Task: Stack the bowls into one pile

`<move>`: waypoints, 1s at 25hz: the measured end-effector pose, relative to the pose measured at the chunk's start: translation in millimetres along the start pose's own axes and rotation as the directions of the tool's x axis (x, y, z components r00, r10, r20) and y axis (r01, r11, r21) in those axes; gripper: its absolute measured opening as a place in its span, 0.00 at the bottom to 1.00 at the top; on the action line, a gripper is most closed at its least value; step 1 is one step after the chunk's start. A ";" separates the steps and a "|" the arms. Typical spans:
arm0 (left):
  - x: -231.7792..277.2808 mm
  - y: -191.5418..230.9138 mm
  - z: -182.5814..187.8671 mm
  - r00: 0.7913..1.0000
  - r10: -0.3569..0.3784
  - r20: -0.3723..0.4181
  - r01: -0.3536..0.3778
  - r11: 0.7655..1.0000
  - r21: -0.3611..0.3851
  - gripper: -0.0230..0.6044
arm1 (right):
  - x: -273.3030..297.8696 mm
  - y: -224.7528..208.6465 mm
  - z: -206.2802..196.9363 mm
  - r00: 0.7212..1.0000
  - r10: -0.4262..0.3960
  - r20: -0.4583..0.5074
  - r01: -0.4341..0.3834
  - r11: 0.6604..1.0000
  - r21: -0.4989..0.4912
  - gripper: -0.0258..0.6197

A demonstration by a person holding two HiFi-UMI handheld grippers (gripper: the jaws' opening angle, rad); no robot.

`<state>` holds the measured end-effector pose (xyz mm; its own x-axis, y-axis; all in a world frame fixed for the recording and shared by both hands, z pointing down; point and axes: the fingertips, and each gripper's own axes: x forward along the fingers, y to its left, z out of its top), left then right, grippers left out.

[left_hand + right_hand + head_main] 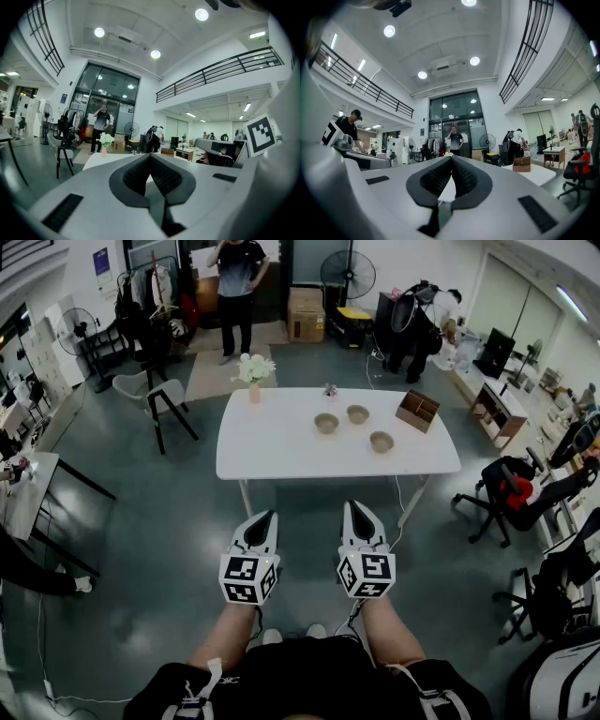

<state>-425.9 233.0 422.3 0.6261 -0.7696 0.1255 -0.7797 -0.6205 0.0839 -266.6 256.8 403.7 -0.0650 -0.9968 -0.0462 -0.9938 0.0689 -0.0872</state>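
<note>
Left white gripper (269,515): jaws pressing together, gripping nothing.
Right white gripper (352,505): jaws pressing together, also empty.
Three small tan bowls (326,423): sitting apart on the white rectangular table (272,451), showing only in the head view.
Pose: both grippers hovering side by side, roughly level, pointing toward 12 o'clock, well short of the table.

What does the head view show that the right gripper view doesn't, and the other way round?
Only the head view: three tan round bowls, set apart on the white rectangular table, and the wearer's legs. Only the right gripper view: round ceiling lights and a black balcony railing. Both: the shut right tool, that table, the brown wooden box.
</note>
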 end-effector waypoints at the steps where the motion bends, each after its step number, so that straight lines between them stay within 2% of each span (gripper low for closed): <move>1: -1.3 -3.0 -0.9 1.000 0.000 0.002 0.000 1.000 0.004 0.05 | -3.1 -1.0 -0.8 1.000 0.000 0.000 0.000 1.000 -0.003 0.06; 15: 8.4 -26.2 -1.6 1.000 0.006 -0.008 -0.005 1.000 0.016 0.05 | -16.9 -24.8 0.5 1.000 -0.006 0.025 0.005 0.999 0.042 0.06; 25: 41.4 -74.0 -3.0 1.000 -0.007 0.005 0.007 0.999 0.041 0.05 | -24.7 -77.0 0.7 0.999 -0.002 0.045 -0.001 0.998 0.057 0.06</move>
<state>-342.3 247.5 424.3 0.6316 -0.7659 0.1203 -0.7741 -0.6315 0.0442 -188.4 276.2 410.9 -0.0593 -0.9941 -0.0912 -0.9870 0.0720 -0.1436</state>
